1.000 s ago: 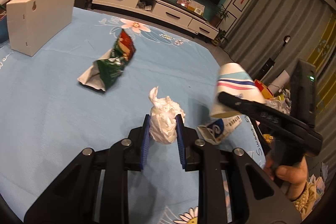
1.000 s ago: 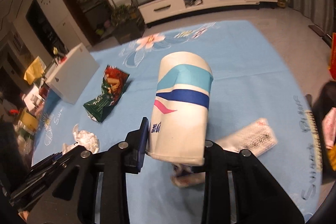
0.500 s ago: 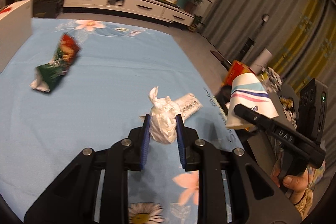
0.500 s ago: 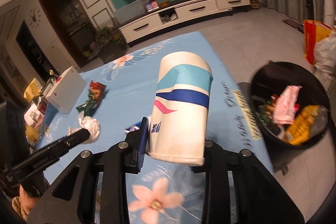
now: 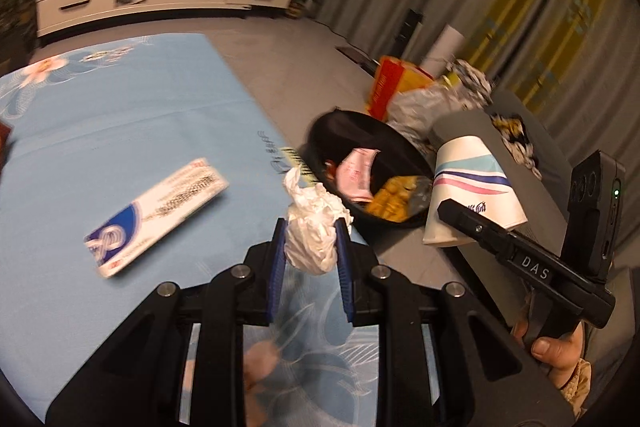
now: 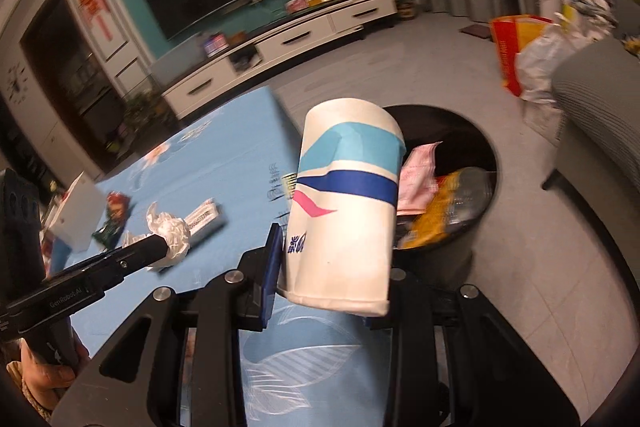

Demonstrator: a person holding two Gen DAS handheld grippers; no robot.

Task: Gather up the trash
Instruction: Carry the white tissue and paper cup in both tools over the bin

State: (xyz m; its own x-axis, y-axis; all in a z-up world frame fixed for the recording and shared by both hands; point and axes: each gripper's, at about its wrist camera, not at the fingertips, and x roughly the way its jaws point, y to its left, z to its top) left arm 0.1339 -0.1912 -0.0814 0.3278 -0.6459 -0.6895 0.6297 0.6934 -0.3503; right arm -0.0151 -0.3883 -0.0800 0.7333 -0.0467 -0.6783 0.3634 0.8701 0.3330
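My left gripper (image 5: 310,239) is shut on a crumpled white tissue (image 5: 312,227), held above the blue tablecloth's right edge near a black trash bin (image 5: 384,139). My right gripper (image 6: 332,259) is shut on a white paper cup (image 6: 344,203) with blue and pink stripes, held upside down just before the bin (image 6: 480,147). The cup (image 5: 472,187) also shows in the left wrist view, beside the bin. The tissue (image 6: 172,235) and left gripper show at the left in the right wrist view. The bin holds pink and yellow wrappers.
A white and blue flat packet (image 5: 156,211) lies on the tablecloth (image 5: 120,115). A green and red snack bag (image 6: 114,217) and a white box (image 6: 76,215) sit farther back. A grey sofa (image 6: 600,115) and bags (image 6: 532,59) stand beyond the bin.
Both grippers have swung right toward the table's edge, and the bin is now closer and fuller in both views. Each still grips its item.
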